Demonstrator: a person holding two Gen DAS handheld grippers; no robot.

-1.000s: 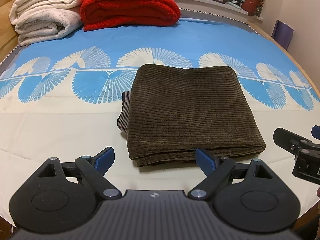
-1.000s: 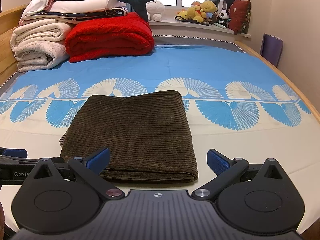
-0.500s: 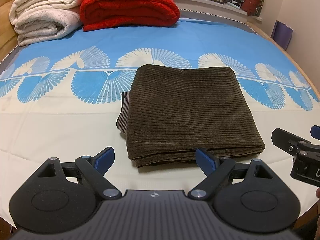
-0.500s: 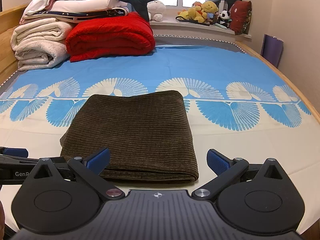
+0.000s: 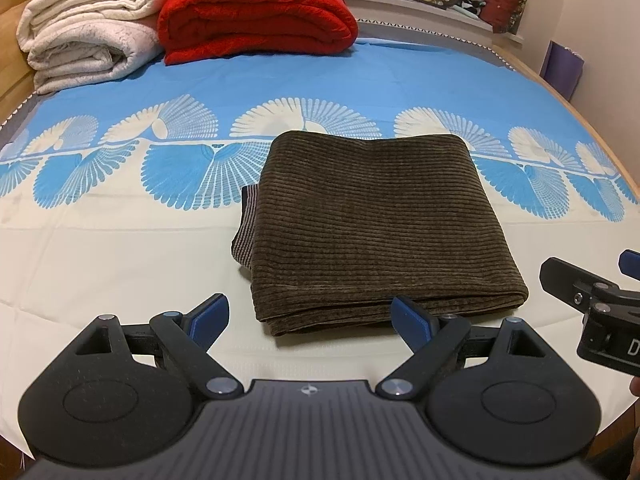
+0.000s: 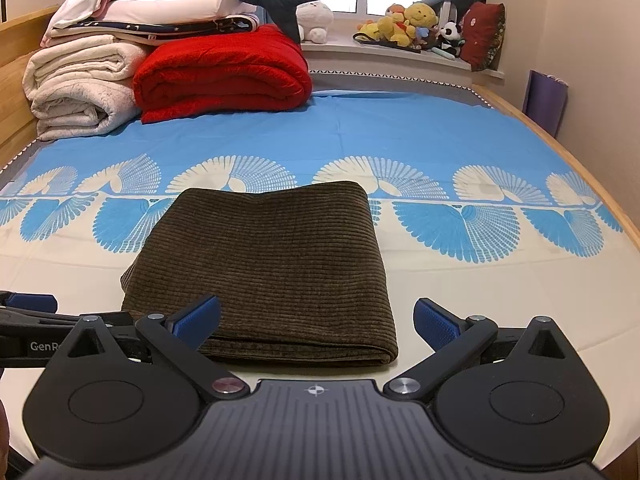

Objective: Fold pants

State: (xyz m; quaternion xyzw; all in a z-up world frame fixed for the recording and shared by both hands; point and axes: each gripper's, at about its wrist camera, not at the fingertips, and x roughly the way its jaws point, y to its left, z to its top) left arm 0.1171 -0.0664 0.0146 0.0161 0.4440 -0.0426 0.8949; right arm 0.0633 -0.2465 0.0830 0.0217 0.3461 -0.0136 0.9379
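Nearest you, your left tongs [image 5: 309,318] are spread wide and hold nothing, their blue pads just short of the near edge of the dark brown corduroy pants [image 5: 372,224]; your right tongs [image 6: 316,320] are equally wide and empty, level with the left ones and pointing the same way down the bed. Both sit low and level, close above the cream and blue patterned bedsheet [image 5: 120,256].

The pants lie on that sheet as a compact rectangle of stacked layers, so the folding looks done or nearly so. Expect thick, soft, fairly heavy cloth: ribbed enough not to slip, but the layers will slide over one another and sag if lifted from one point. If you move it, pinch the whole stack at the near edge, one tongs toward each corner. A striped edge pokes out at the left side, possibly a waistband or lining; it is hard to tell.

Farther back sit a folded red blanket [image 5: 256,12] and rolled white blankets [image 5: 88,36]
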